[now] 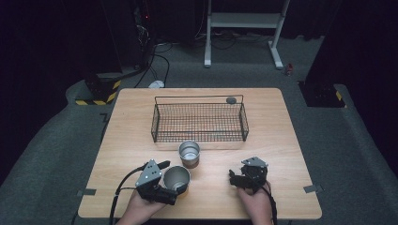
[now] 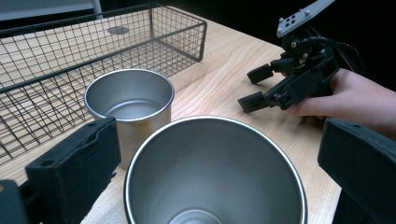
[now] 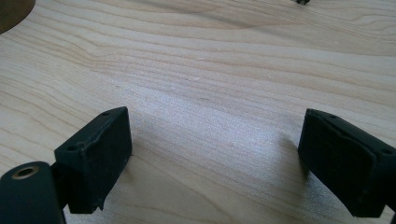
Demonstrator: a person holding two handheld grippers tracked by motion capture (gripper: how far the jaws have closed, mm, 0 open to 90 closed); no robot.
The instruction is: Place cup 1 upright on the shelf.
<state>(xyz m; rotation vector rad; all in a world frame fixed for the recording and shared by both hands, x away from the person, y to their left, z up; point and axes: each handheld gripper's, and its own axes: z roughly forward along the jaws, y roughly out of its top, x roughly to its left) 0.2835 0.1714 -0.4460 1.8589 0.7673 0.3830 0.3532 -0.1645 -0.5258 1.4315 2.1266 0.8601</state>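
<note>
Left gripper [image 1: 170,180] low at the near left of the table [image 1: 291,140], held in a hand [image 1: 138,208], cable trailing off the near edge. Jaws spread wide either side of a steel cup [image 1: 177,180]; in the left gripper view, cup [image 2: 215,172] between the two black pads [image 2: 77,163], rim wide and mouth up. Contact between pads and cup wall hard to judge from here, perhaps a slight gap on each side, so not clearly gripping. Second cup [image 1: 189,153] upright just beyond the first, close to it but seemingly apart, standing just in front of the basket [image 1: 199,123]; same cup [image 2: 128,105] beside the wire wall in the left gripper view. Basket [image 2: 56,70] black wire, rectangular, set at mid table, long side toward the person. Small dark round disc [image 1: 231,100] at the basket's far right corner; inside or just behind the wire, cannot tell.

Right gripper [image 1: 234,178] at the near right, held in the other hand [image 1: 256,204], resting low over bare wood, well apart from both cups. Jaws open and holding nothing; in the right gripper view, pads [image 3: 95,156] spread with plain wood grain between. Same gripper [image 2: 259,86] seen from the left gripper view, jaws parted and pointing toward the cups.
</note>
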